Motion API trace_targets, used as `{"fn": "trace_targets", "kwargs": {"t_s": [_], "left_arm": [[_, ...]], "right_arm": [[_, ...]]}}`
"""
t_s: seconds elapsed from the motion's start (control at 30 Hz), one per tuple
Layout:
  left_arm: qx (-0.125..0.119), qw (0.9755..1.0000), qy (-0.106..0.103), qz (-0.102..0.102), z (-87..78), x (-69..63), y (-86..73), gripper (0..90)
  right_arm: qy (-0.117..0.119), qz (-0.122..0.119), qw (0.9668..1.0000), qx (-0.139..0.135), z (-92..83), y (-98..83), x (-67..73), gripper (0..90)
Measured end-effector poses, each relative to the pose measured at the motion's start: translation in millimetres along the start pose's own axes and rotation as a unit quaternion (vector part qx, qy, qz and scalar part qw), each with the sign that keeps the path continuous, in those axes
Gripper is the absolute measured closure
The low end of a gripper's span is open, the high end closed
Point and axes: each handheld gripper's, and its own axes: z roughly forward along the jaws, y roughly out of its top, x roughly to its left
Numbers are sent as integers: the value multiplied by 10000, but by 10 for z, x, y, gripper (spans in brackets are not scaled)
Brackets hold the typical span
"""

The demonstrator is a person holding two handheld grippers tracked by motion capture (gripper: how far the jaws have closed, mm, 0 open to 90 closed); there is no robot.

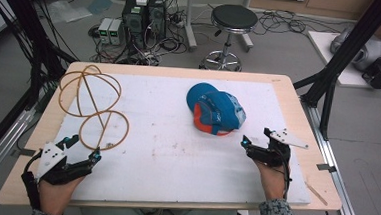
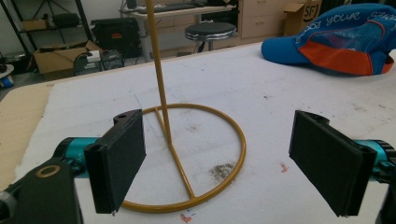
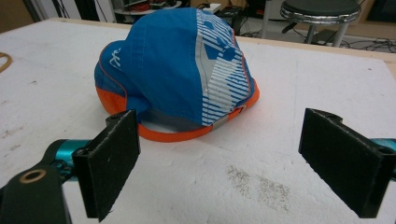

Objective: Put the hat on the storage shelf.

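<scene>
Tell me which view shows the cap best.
The right gripper view: the cap sits close ahead, between the open jaws. The high view shows it small from above; the left gripper view catches it at the upper right, cut off.

"your", seemingly, on the blue cap (image 2: pixel 336 39); rest unreadable

A white foam sheet (image 1: pixel 176 151) covers most of the pale wooden table (image 1: pixel 290 86). On its far left stands a yellow wire hat stand of rings and rods (image 1: pixel 92 106), and right of centre lies a blue and orange cloth cap (image 1: pixel 213 111), well apart from it. Behind the table, on the floor, a black round stool (image 1: pixel 232 20) stands right of a cluster of computer boxes with cables (image 1: pixel 141 22).
</scene>
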Motion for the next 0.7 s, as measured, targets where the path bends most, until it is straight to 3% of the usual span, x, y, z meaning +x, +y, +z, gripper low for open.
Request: {"fn": "trace_targets", "kwargs": {"t_s": [0.37, 0.53, 0.6, 0.63, 0.7], "left_arm": [[-80, 9999, -56, 64, 11, -9, -2, 189], [-84, 9999, -88, 73, 8, -12, -8, 190], [-100, 9999, -90, 83, -2, -4, -11, 190], [-101, 9999, -78, 42, -5, 5, -18, 190], [-83, 9999, -56, 38, -8, 6, -20, 190]], "right_arm": [[-2, -36, 10000, -19, 12, -4, 1, 117], [91, 53, 9999, -43, 32, 13, 23, 119], [139, 128, 9997, -136, 40, 48, 45, 119], [208, 339, 9988, -290, 57, 104, 71, 118], [263, 484, 9976, -411, 81, 156, 96, 119]]}}
